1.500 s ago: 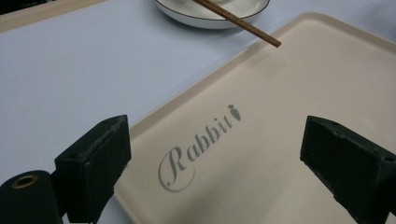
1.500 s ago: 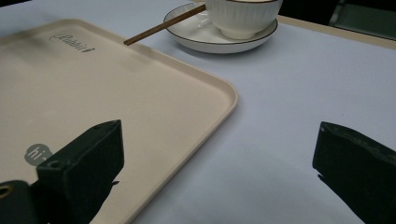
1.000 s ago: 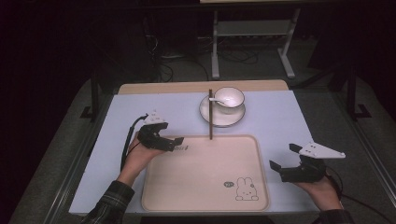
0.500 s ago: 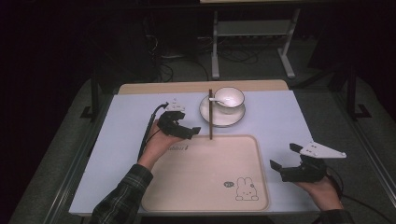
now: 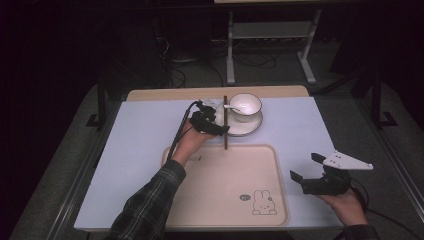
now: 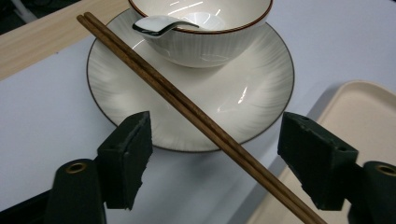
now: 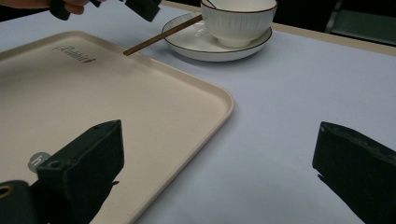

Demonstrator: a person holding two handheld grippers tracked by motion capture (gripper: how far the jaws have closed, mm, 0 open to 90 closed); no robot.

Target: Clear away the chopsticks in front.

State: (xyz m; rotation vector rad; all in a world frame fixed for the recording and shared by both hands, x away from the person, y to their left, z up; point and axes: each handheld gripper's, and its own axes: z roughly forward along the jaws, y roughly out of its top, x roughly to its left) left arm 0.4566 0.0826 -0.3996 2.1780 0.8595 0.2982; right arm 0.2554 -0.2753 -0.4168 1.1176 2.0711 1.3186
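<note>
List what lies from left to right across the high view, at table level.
Left gripper → chopsticks → bowl on its plate → right gripper. The beige tray spans the middle, so it is left out of the order.

The high view looks forward and down over the whole table (image 5: pixel 150 125) from afar. The left gripper view sits close above the chopsticks (image 6: pixel 187 105) and plate (image 6: pixel 243 93). The right gripper view looks low across the tray (image 7: pixel 93 93) toward that plate
</note>
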